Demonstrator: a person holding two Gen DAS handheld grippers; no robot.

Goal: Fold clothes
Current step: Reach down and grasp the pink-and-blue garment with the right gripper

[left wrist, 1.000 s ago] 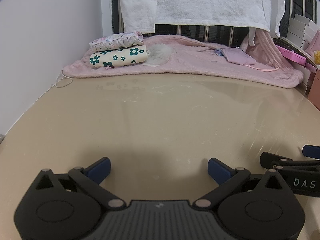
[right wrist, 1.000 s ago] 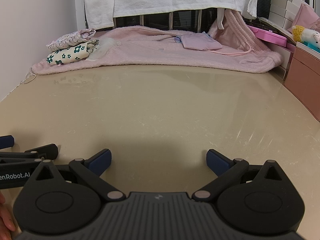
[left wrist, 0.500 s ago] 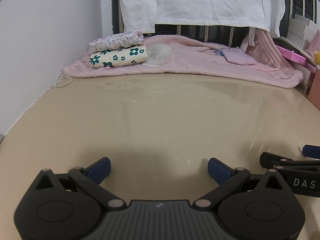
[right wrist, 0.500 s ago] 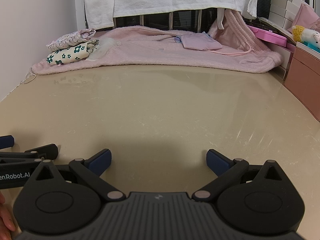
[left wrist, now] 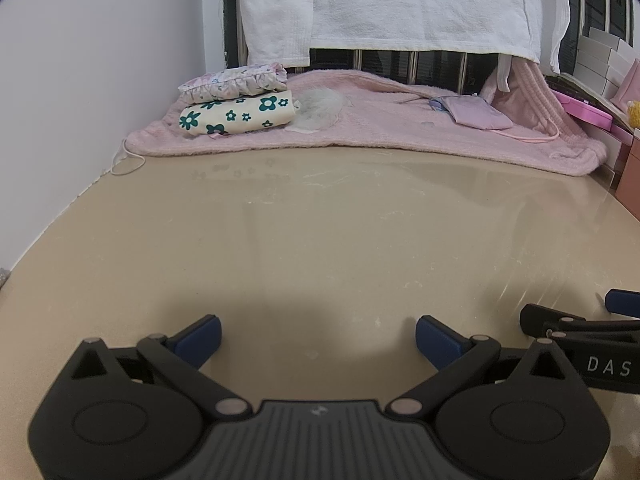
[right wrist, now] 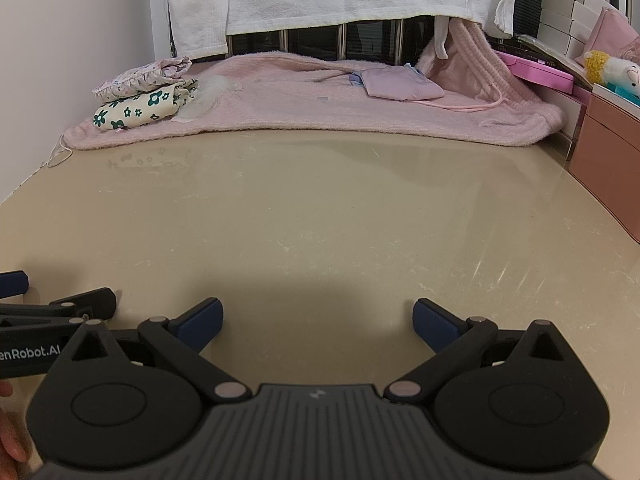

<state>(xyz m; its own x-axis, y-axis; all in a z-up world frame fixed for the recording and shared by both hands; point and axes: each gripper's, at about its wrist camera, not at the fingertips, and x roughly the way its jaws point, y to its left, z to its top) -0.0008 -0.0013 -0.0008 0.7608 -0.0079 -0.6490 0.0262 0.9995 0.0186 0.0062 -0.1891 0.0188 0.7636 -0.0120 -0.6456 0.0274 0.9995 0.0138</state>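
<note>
The beige counter (left wrist: 320, 240) fills most of both views, glossy and bare across its middle. At its far edge, from 10 to 2 o'clock, a pink blanket (left wrist: 380, 128) lies spread flat, its right end bunched up against the railing. Above it, at 12 o'clock, a white towel (left wrist: 400, 4) hangs over dark vertical bars.

On the blanket at 11 o'clock sits a small stack of folded clothes: a cream piece with green flowers (left wrist: 238, 117) at the bottom and a pale frilled floral piece (left wrist: 234, 82) resting on top of it. Just beside the stack, to its right, lies a fluffy white-grey item (left wrist: 320, 110), touching the cream piece. Toward 1 o'clock on the blanket lies a folded lilac garment (left wrist: 478, 111), well apart from the stack.

At 3 o'clock in the right wrist view, a brown-pink box (right wrist: 608, 160) stands at the counter's edge, with pink cases and white boxes behind it.

The left tongs (left wrist: 318, 338) hang low over the near counter at 6 o'clock, blue pads wide apart with nothing between them. The right tongs (right wrist: 318, 322) sit just beside them, likewise spread wide and holding nothing. Both are well apart from the clothes.
</note>
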